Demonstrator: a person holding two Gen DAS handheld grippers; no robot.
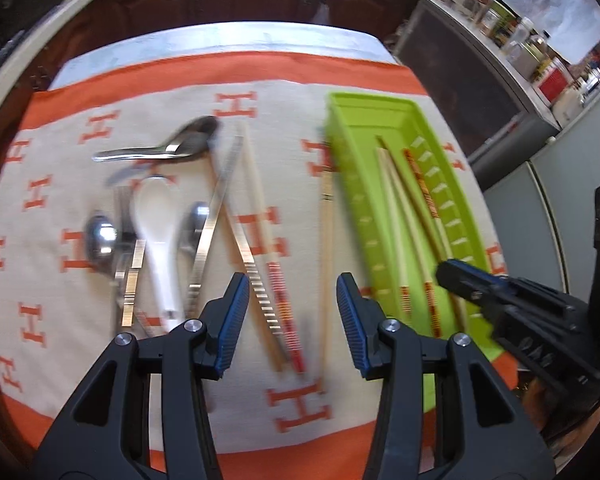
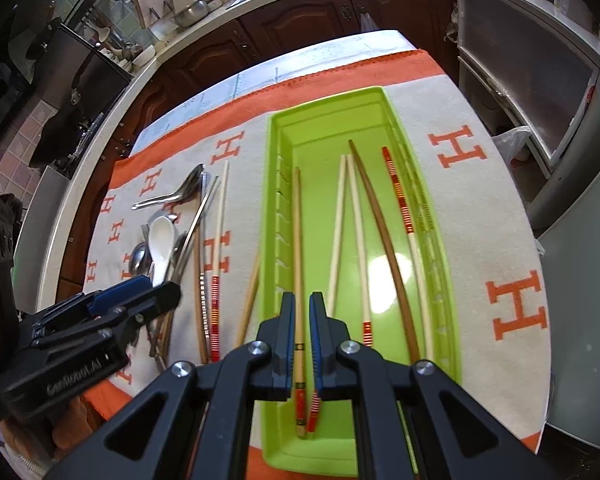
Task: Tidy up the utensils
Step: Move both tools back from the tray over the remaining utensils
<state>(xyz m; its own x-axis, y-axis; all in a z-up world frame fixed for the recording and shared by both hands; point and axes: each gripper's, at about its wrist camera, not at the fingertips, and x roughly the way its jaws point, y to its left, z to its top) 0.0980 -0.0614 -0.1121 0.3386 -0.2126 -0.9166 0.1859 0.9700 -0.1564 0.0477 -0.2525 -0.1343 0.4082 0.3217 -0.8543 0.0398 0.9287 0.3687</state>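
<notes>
Right gripper (image 2: 300,320) pinches a chopstick (image 2: 297,240) lying lengthwise inside the green tray (image 2: 274,200), tip toward the tablecloth's far edge; left gripper (image 1: 292,312), fingers spread, hovers over loose chopsticks (image 1: 326,240)

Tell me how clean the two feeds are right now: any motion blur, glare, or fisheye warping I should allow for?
Left wrist view: motion-smeared; the green tray and loose chopsticks look streaked, while the left gripper stays sharp. Right wrist view: crisp, but a bright glare patch sits on the tray floor. Both views: fisheye bends the counter edge, corners dark.
</notes>
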